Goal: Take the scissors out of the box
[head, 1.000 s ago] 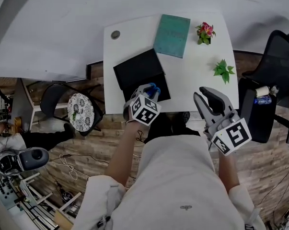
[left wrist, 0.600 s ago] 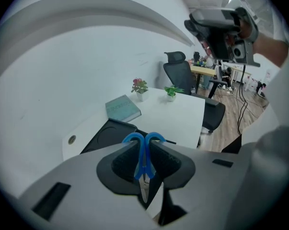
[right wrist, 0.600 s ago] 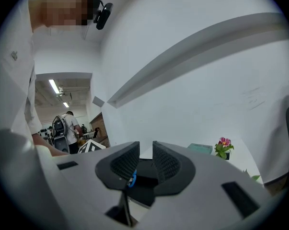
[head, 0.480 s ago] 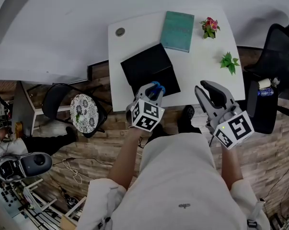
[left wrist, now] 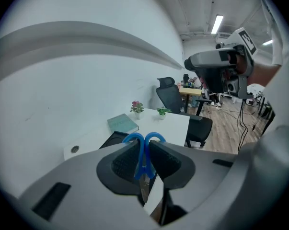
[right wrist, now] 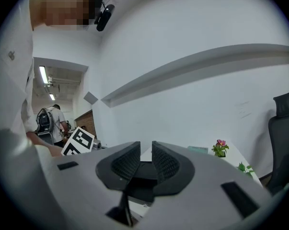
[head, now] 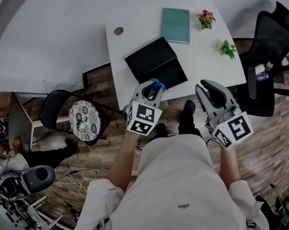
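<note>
Blue plastic handles mark the scissors (head: 155,83), clamped in the left gripper (head: 150,88) just off the near corner of the black box (head: 156,63) on the white desk (head: 202,61) in the head view, apparently clear of the box; the right gripper (head: 209,93) hangs well to the right of the box

The left gripper view shows both pads pressed on the handles, the loops poking past the tips, the box beyond

The right gripper view shows jaws closing on nothing, a narrow gap between them

Light, stiff and likely slick at the blades, the scissors seem best held by the handles, as here
</note>
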The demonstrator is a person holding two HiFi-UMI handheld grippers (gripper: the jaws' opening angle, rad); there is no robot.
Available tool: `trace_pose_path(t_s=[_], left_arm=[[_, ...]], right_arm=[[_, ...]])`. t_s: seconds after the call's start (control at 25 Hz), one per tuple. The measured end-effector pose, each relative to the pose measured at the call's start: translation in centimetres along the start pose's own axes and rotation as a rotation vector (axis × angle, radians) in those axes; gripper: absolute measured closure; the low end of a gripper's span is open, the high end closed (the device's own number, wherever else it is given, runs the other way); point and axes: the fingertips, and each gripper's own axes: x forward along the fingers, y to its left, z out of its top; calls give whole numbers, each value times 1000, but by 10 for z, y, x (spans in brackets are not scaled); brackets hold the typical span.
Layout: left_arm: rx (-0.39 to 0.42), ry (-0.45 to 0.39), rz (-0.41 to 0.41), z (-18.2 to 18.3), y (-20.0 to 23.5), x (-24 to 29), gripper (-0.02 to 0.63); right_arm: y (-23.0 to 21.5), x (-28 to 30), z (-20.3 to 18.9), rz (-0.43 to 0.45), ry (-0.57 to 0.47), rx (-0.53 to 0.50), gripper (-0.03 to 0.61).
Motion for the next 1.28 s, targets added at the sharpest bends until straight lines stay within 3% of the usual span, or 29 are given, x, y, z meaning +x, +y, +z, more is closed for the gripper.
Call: trace_pose_path(t_s=[0.28,0.6,0.96,1.28], left_arm=[[32,-78,-10,-8,-1,-49,526],[-8,-212,-56,8,-7,-104,526],[-71,-355,-88,38,-16,-157,526],[-80,-399,-92,50,-30,-170,526]], right_arm=[[47,-13,0,-55,-26,-28,502],[86,-27,7,-105,-48,-52,513],[108,-47,10,-127,-78,-69,539],[117,-60,9,-117,-106,-79,560]])
